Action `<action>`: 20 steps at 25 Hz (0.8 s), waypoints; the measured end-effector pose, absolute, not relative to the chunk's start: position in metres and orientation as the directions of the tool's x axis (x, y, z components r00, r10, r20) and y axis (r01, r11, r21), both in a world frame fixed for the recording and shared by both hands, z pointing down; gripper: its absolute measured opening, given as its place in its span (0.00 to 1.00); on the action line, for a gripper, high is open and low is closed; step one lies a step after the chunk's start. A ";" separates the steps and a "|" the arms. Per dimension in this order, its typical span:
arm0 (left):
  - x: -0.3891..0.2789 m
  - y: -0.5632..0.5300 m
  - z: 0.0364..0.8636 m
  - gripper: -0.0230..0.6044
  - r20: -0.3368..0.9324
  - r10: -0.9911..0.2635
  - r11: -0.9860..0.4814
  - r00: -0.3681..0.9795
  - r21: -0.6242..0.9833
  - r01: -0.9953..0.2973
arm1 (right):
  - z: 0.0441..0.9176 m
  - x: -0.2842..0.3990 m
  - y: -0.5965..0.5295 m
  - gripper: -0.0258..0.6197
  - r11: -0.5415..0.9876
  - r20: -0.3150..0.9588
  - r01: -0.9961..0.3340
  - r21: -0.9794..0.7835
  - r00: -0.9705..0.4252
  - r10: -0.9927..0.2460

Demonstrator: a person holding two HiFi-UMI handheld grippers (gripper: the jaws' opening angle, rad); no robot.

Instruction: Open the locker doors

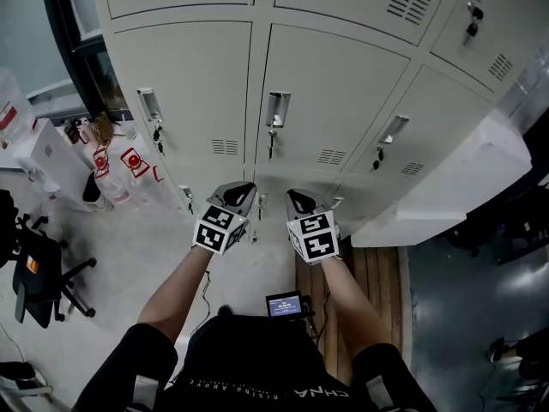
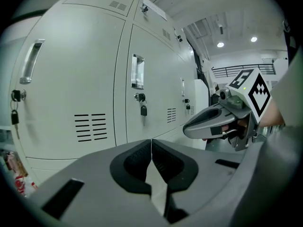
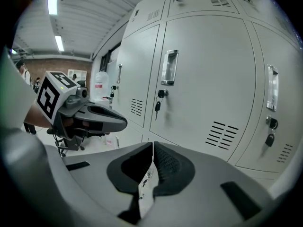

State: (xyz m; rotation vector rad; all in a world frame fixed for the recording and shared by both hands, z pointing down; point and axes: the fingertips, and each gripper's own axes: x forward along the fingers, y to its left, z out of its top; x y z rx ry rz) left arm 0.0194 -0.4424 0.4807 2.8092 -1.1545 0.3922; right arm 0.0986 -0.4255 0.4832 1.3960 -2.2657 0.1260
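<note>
A bank of pale grey lockers [image 1: 330,84] fills the head view, and every door I see is closed. Each door has a recessed metal handle [image 1: 276,108] with a key hanging under it. My left gripper [image 1: 240,192] and right gripper [image 1: 298,201] hover side by side in front of the lower row, clear of the doors. Both are shut with nothing between the jaws. In the left gripper view the left gripper [image 2: 151,148] faces a door handle [image 2: 137,72] and key [image 2: 143,109]. The right gripper [image 3: 153,150] faces another handle [image 3: 169,67].
Plastic bags and bottles [image 1: 118,166] stand on the floor left of the lockers, with a black office chair [image 1: 34,269] nearer. A white box-like unit [image 1: 455,187] juts out at the right, above wooden flooring [image 1: 377,273]. A small screen [image 1: 285,304] hangs on the person's chest.
</note>
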 end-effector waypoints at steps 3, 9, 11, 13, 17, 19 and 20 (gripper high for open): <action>0.023 -0.451 0.470 0.07 0.256 -0.690 -0.707 0.677 -0.041 -0.706 | 0.475 0.098 -0.433 0.09 0.487 0.424 -0.855 0.176 -0.380 -0.822; 0.034 -0.473 0.439 0.08 0.215 -0.725 -0.679 0.654 -0.065 -0.732 | 0.453 0.108 -0.450 0.09 0.479 0.387 -0.851 0.217 -0.376 -0.842; 0.040 -0.481 0.429 0.22 0.199 -0.736 -0.669 0.647 -0.066 -0.741 | 0.445 0.110 -0.454 0.09 0.479 0.377 -0.849 0.224 -0.378 -0.846; 0.044 -0.487 0.419 0.24 0.181 -0.755 -0.650 0.631 -0.075 -0.756 | 0.439 0.113 -0.458 0.09 0.481 0.369 -0.849 0.217 -0.385 -0.846; 0.054 -0.498 0.403 0.24 0.149 -0.791 -0.609 0.593 -0.092 -0.788 | 0.424 0.118 -0.463 0.09 0.485 0.352 -0.853 0.191 -0.401 -0.846; 0.059 -0.504 0.396 0.24 0.140 -0.810 -0.585 0.570 -0.107 -0.804 | 0.420 0.121 -0.465 0.09 0.486 0.344 -0.852 0.195 -0.405 -0.847; 0.061 -0.507 0.395 0.24 0.139 -0.820 -0.570 0.555 -0.113 -0.814 | 0.418 0.122 -0.466 0.09 0.488 0.341 -0.850 0.197 -0.407 -0.847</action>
